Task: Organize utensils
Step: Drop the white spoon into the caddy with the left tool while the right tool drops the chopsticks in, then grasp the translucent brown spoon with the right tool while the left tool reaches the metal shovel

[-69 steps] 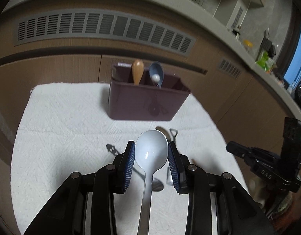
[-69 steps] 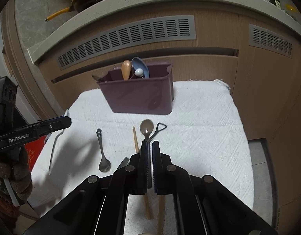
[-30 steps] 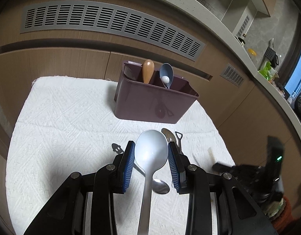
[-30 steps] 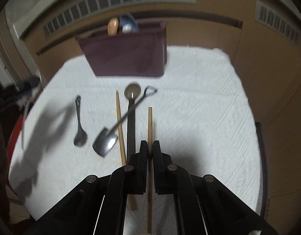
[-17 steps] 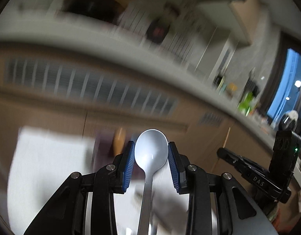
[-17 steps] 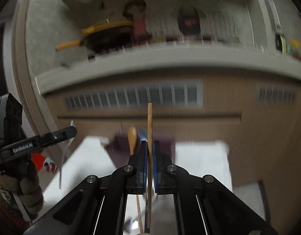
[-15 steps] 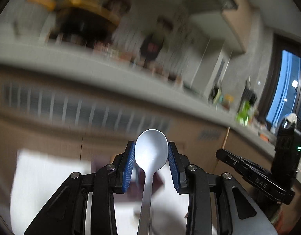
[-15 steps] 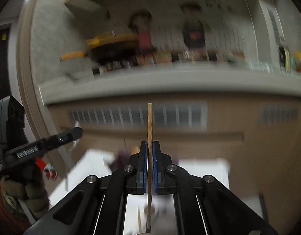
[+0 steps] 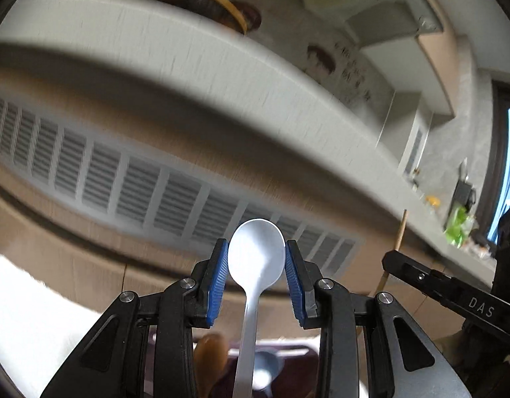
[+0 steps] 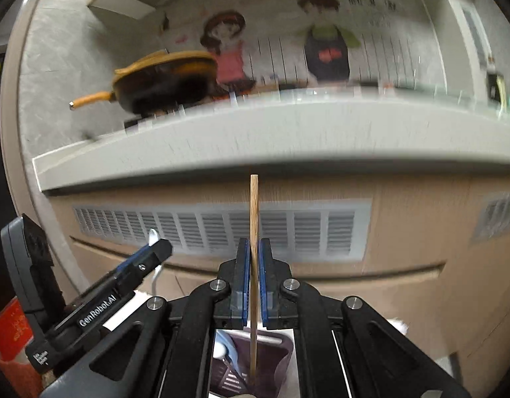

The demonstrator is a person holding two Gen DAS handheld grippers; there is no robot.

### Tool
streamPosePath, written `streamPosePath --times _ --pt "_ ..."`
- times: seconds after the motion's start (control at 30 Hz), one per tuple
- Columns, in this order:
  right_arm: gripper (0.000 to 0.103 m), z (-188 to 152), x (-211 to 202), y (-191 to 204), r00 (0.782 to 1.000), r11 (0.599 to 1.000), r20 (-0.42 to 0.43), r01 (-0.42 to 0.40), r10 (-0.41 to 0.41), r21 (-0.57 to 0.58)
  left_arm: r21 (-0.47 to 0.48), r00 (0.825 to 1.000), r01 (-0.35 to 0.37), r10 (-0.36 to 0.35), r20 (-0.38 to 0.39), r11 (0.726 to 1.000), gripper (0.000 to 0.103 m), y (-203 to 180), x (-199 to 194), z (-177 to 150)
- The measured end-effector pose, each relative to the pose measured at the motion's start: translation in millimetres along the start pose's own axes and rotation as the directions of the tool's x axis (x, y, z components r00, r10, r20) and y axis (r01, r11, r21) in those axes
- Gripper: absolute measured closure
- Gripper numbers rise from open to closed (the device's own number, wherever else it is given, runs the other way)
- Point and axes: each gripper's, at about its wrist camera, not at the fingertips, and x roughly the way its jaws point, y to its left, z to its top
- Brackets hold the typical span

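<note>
My left gripper (image 9: 255,243) is shut on the bowl of a pale grey spoon (image 9: 256,255), whose handle runs down toward the camera. Under it, at the bottom edge, sits the maroon utensil caddy (image 9: 294,371) holding a wooden handle (image 9: 210,355) and a blue spoon (image 9: 266,368). My right gripper (image 10: 254,242) is shut on a wooden chopstick (image 10: 254,205), which stands upright with its lower end over the caddy (image 10: 274,361). Each gripper shows in the other's view: the right gripper (image 9: 389,260) with its chopstick (image 9: 400,232), and the left gripper (image 10: 157,248).
A wood cabinet front with a long grey vent grille (image 10: 221,229) rises just behind the caddy, under a pale counter edge (image 10: 255,132). A yellow-handled pan (image 10: 162,79) sits on the counter. The white towel (image 9: 26,301) lies at lower left. A red box (image 10: 9,331) is at far left.
Both grippers rose from the towel and tipped upward, moving to the caddy, which now lies at the bottom of both views. The chopstick came off the towel. Both grips are unchanged.
</note>
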Motion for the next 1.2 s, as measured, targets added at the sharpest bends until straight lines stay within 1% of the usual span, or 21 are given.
streamPosePath --times 0.07,0.1,0.13,0.17,0.2,0.23,0.3,0.33,0.4,0.47,0.57,0.6,0.7,0.83,0.93,1.0,1.07,1.1,1.13,1.2 --pt "0.098 -15.5 14.4 -3.2 0.999 1.0 -0.032 -0.003 0.003 0.004 0.006 0.999 0.0 0.001 -0.042 1.0 0.068 5.3 8.4 -9.7" --pt "0.097 -23.9 19.8 -3.0 0.998 1.0 -0.061 -0.014 0.014 0.003 0.005 0.997 0.014 -0.013 -0.08 1.0 0.068 7.7 9.8 -14.6" --pt "0.094 -33.9 28.5 -2.4 0.991 0.999 -0.128 -0.05 0.049 0.001 0.002 0.993 0.022 -0.022 -0.113 1.0 0.067 9.8 10.7 -17.8" --pt "0.094 -41.4 34.4 -1.4 0.98 0.997 -0.185 -0.075 0.073 -0.004 0.005 0.99 0.02 -0.019 -0.138 1.0 0.066 11.1 9.6 -20.7" --pt "0.094 -49.2 39.3 0.2 0.968 0.996 -0.236 -0.089 0.083 -0.015 0.013 0.989 0.002 0.0 -0.149 1.0 0.066 11.8 6.7 -21.9" --pt "0.094 -58.3 40.4 3.6 0.961 0.996 -0.271 -0.075 0.06 -0.044 0.013 0.988 -0.009 0.011 -0.153 1.0 0.065 13.0 1.6 -20.5" --pt "0.094 -67.6 33.1 8.3 0.961 0.995 -0.275 -0.032 0.006 -0.092 0.0 0.987 -0.02 0.02 -0.162 1.0 0.064 14.3 -10.7 -15.2" --pt "0.094 -71.0 24.7 9.8 0.961 0.994 -0.277 -0.029 -0.002 -0.106 -0.006 0.986 -0.035 0.034 -0.165 0.999 0.062 15.3 -15.6 -11.2" --pt "0.093 -75.1 9.1 9.9 0.958 0.994 -0.285 -0.042 0.012 -0.099 -0.004 0.982 -0.063 0.062 -0.18 0.998 0.062 15.5 -32.5 -3.1" --pt "0.089 -82.2 -5.1 7.7 0.953 0.995 -0.302 -0.043 0.014 -0.092 0.01 0.978 -0.073 0.074 -0.197 0.997 0.062 17.3 -49.5 -1.0" --pt "0.089 -101.7 -22.1 7.1 0.936 0.996 -0.35 -0.049 0.018 -0.079 0.031 0.97 -0.091 0.095 -0.222 0.995 0.062 18.3 -77.9 -6.9" --pt "0.089 -110.5 -25.5 7.2 0.928 0.996 -0.373 -0.052 0.021 -0.073 0.032 0.966 -0.097 0.101 -0.239 0.995 0.062 19.6 -86.0 -11.2" --pt "0.089 -141.4 -32.1 13.6 0.897 0.996 -0.442 -0.058 0.024 -0.063 0.029 0.948 -0.118 0.121 -0.293 0.993 0.062 26.2 -105.3 -27.1" --pt "0.089 -176.6 -27.8 21.7 0.848 0.998 -0.529 -0.063 0.041 -0.024 0.042 0.911 -0.15 0.155 -0.382 0.988 0.062 37.2 -121.4 -53.3" --pt "0.089 -195.4 -24.6 25.9 0.823 0.998 -0.565 -0.051 0.06 0.031 0.06 0.884 -0.18 0.189 -0.427 0.982 0.062 47.4 -131.7 -70.9" --pt "0.089 -201.3 -24.8 29.9 0.813 0.997 -0.578 -0.041 0.07 0.062 0.077 0.864 -0.194 0.208 -0.459 0.978 0.062 51.5 -135.1 -84.1" --pt "0.089 -206.3 -20.4 31.9 0.802 0.997 -0.594 -0.019 0.064 0.081 0.074 0.845 -0.199 0.21 -0.493 0.977 0.062 57.6 -138.0 -95.5" --pt "0.088 -208.4 -17.9 32.7 0.802 0.996 -0.594 -0.008 0.057 0.086 0.067 0.837 -0.2 0.206 -0.507 0.978 0.062 60.7 -139.4 -99.7" --pt "0.086 -206.0 -20.3 31.7 0.81 0.996 -0.584 0.003 0.052 0.092 0.058 0.828 -0.205 0.204 -0.523 0.977 0.062 64.2 -141.1 -104.1" --pt "0.083 -205.7 -17.5 33.4 0.812 0.996 -0.583 0.022 0.034 0.088 0.045 0.819 -0.213 0.203 -0.537 0.976 0.062 69.4 -144.7 -109.3"
